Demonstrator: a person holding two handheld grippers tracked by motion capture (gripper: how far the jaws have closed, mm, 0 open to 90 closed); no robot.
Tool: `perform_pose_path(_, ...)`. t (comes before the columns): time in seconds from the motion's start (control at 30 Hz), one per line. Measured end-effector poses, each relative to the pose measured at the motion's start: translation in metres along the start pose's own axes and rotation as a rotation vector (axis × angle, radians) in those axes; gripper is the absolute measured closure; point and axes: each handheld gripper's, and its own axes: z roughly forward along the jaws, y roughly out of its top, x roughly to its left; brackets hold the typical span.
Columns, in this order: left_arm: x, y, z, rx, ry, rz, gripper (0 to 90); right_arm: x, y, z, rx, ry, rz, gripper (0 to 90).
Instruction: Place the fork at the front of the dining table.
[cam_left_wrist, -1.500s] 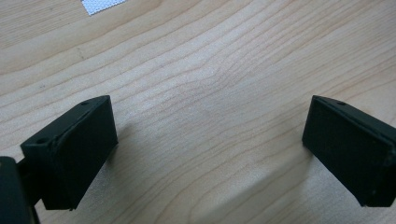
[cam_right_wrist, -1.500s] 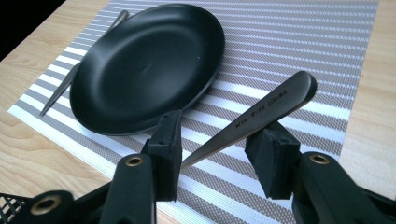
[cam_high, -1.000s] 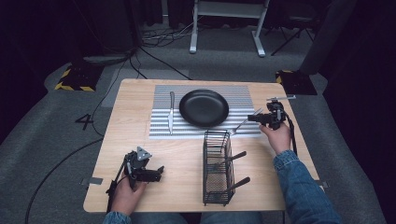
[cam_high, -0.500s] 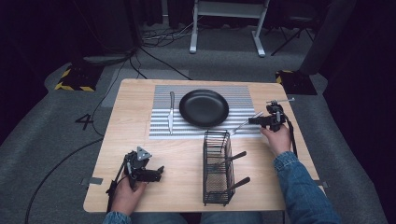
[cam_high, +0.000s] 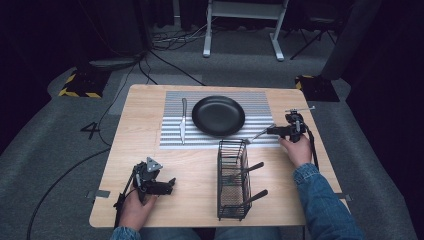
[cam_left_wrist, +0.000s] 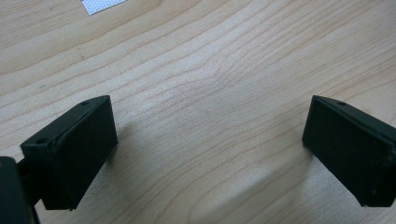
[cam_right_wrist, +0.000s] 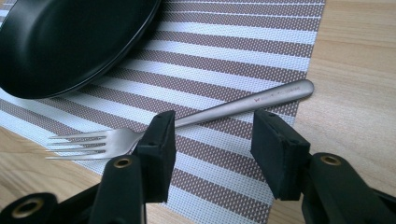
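We are holding the right claw released over a fork lying on the striped placemat beside the black plate; our left claw, also released, is hovering over bare wooden counter.

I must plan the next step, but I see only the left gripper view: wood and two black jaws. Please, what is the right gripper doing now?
Observer: The right gripper has its jaws open on either side of a fork that lies on the striped placemat.
Operator: Is the fork lifted?
Observer: I cannot tell; its handle end reaches past the placemat edge over the wooden table.
Operator: What is near it?
Observer: A black plate lies on the placemat beside the fork, with a knife on its other side.
Operator: Anything between the hands?
Observer: A black wire basket with two dark handles sticking out.
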Motion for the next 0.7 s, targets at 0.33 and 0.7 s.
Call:
perform_pose_path(0.33,0.0,0.0,0.0,-0.001,0.0,0.0,3.2,0.012,-0.001,0.01,0.016,-0.031,-0.023,47.2)
perform_pose_path(0.7,0.0,0.0,0.0,-0.002,0.0,-0.004,3.3,0.024,0.0,0.028,0.03,-0.092,-0.032,46.4)
